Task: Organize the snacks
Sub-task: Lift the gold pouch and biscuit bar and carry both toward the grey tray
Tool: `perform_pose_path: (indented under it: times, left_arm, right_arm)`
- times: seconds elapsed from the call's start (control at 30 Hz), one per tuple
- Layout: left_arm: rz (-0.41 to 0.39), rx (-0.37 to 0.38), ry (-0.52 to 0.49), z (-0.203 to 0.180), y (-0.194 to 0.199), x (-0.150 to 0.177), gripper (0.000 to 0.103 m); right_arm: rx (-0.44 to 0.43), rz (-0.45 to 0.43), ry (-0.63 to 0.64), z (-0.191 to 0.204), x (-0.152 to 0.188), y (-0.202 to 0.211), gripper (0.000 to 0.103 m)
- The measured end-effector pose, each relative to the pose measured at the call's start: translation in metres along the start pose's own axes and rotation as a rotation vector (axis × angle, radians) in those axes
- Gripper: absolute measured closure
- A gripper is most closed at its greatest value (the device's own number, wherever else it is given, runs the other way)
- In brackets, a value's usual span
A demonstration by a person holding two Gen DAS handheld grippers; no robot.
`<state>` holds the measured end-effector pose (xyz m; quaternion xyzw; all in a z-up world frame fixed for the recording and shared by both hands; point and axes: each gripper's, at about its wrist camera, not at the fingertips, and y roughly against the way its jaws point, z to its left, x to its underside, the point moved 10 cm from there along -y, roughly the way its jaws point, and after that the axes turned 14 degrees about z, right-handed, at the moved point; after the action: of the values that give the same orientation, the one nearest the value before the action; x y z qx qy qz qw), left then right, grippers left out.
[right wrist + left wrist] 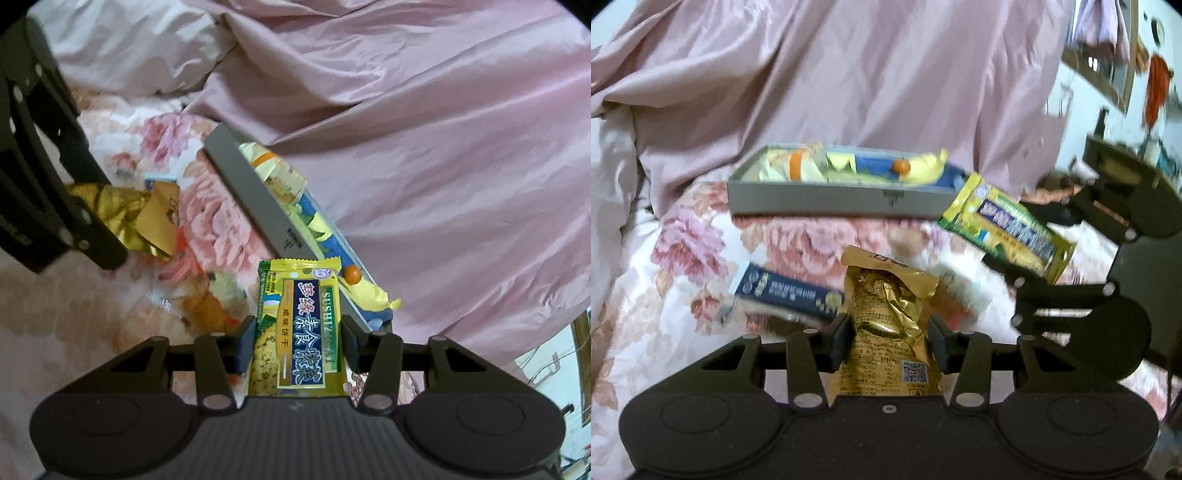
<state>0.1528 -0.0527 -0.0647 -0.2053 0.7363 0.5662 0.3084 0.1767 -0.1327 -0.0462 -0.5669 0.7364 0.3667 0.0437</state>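
Left tool [892,339] pinches a crinkled gold foil snack pouch [886,314] at mid-body, jaws part-closed; right tool [299,343] clamps a flat yellow-green cracker packet [299,325], both above the floral bedspread [683,240]. Light, slippery and likely crushable, each suits a gentle mid-body grip. Beyond lies the grey snack tray [820,199].

The right gripper [299,345] clamps a yellow-green biscuit packet [301,325] between its pads, the wrapper standing up out of the jaws. Just beyond and to the right lies a grey tray [255,206] with yellow and blue packets inside. Off to the left, the left gripper [92,229] holds a gold foil pouch [122,210] over the floral bedspread [207,218]. Below that pouch sits a blurred orange wrapper [203,295], possibly another snack.
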Motion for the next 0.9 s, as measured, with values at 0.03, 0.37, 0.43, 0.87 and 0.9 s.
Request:
perform_pose_path:
  times: [0.03,0.37,0.43,0.87,0.9]
  left_arm:
    - [-0.016,0.0,0.0,0.0,0.002,-0.003,0.056]
    - [-0.126,-0.001,0.044,0.005,-0.005,-0.069,0.055]
    - [-0.135,-0.011,0.065,0.01,-0.011,-0.085,0.055]
    - [-0.122,-0.019,0.127,0.013,-0.075,-0.188,0.055]
    - [-0.115,-0.02,0.129,0.012,-0.08,-0.192,0.055]
  right_arm:
    - [0.002,-0.009,-0.01,-0.002,-0.004,0.0,0.051]
    - [0.045,-0.072,-0.138,-0.031,-0.025,-0.017,0.051]
    - [0.056,-0.07,-0.166,-0.037,-0.027,-0.025,0.051]
    - [0.069,-0.1,-0.524,-0.108,-0.042,-0.079,0.05]
    - [0.068,-0.105,-0.544,-0.112,-0.042,-0.081,0.05]
